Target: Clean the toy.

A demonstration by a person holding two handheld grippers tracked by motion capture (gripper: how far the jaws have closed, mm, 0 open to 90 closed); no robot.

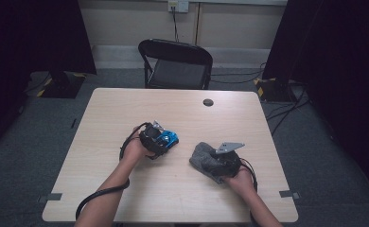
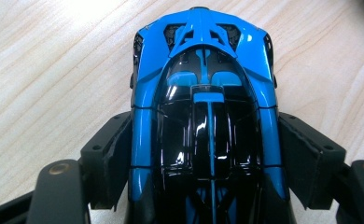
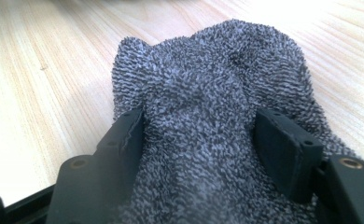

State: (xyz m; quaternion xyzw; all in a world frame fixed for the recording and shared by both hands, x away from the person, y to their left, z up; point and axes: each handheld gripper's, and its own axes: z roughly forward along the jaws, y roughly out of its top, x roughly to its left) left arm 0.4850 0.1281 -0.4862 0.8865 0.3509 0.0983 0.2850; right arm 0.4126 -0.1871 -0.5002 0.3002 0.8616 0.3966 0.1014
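Toy car (image 2: 203,116) between left tongs (image 2: 203,154) — cloth (image 3: 217,140) between right tongs (image 3: 213,140).

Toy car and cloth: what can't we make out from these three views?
- Blue toy car: its near end is cut off by the bottom edge of the left gripper view; its wheels are hidden under the body.
- Grey cloth: in the right gripper view its near part runs off the bottom edge; what lies under it is hidden.
- Dark round spot on the table: too small in the high view to identify.

No legible text or labels
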